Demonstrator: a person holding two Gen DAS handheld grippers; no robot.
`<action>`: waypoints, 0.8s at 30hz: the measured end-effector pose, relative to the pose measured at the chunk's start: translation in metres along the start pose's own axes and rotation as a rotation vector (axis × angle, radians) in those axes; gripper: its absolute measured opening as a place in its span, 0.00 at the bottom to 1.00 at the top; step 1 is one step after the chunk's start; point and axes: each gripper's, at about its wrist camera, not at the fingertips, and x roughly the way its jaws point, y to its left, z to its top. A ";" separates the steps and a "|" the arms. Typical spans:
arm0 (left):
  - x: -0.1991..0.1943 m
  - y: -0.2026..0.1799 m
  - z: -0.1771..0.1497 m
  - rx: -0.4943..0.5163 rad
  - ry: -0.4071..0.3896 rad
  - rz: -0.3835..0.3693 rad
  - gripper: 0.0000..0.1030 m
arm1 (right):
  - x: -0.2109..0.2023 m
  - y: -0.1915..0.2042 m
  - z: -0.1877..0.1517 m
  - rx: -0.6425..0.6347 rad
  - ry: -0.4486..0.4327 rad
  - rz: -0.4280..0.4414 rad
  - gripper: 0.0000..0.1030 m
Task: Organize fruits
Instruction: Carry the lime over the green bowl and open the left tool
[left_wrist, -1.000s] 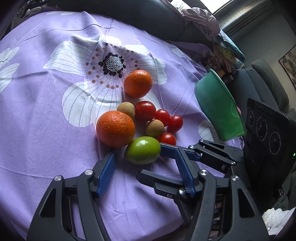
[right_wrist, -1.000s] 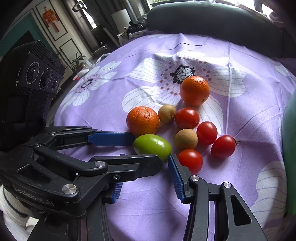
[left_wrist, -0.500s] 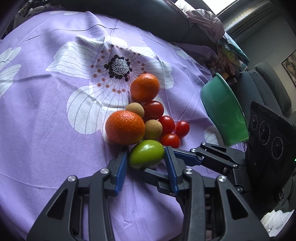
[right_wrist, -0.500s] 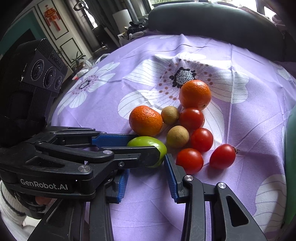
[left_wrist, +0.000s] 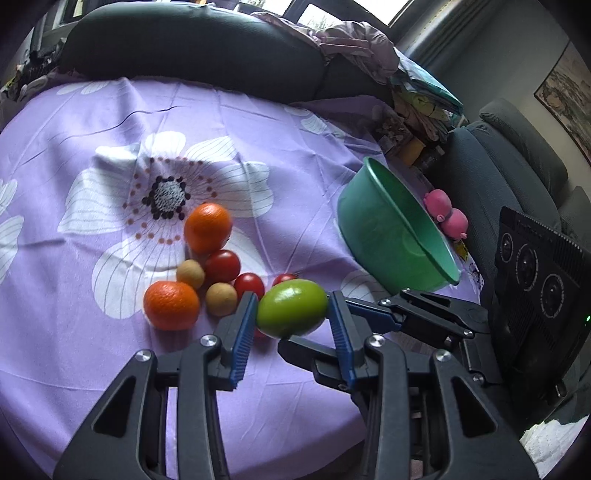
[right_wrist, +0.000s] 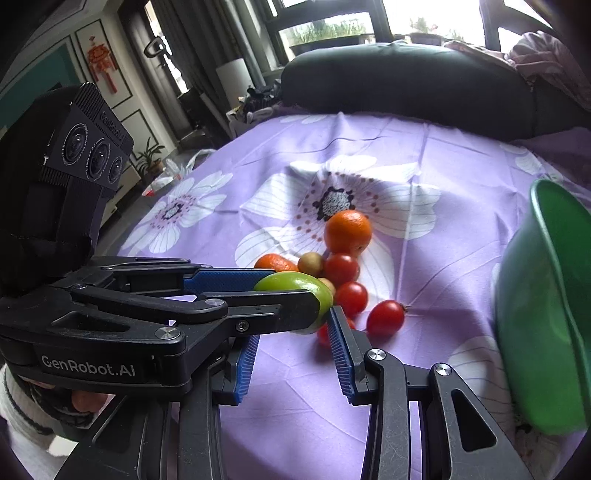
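Observation:
My left gripper (left_wrist: 291, 314) is shut on a green lime (left_wrist: 292, 312) and holds it above the purple flowered cloth (left_wrist: 92, 258); the lime also shows in the right wrist view (right_wrist: 301, 286). Two oranges (left_wrist: 208, 228) (left_wrist: 171, 305), several red tomatoes (left_wrist: 222, 265) and two small brown fruits (left_wrist: 221, 299) lie in a cluster on the cloth. A green bowl (left_wrist: 391, 236) stands tilted to the right. My right gripper (right_wrist: 295, 343) is open and empty, just beneath the left gripper's fingers.
A dark sofa back (left_wrist: 192, 48) runs behind the table, with clothes piled at its right end. A pink toy (left_wrist: 445, 214) sits beyond the bowl. An armchair (left_wrist: 517, 166) stands at the right.
My left gripper closed on the lime and lifted it off the cloth, toward the right. The right gripper stayed open and has risen a little.

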 end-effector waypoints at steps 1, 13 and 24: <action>0.001 -0.007 0.004 0.018 -0.003 -0.005 0.38 | -0.007 -0.003 0.001 0.008 -0.015 -0.008 0.38; 0.036 -0.094 0.047 0.218 -0.012 -0.118 0.38 | -0.087 -0.051 0.002 0.091 -0.184 -0.169 0.38; 0.104 -0.125 0.061 0.256 0.109 -0.171 0.38 | -0.101 -0.112 -0.010 0.216 -0.172 -0.256 0.38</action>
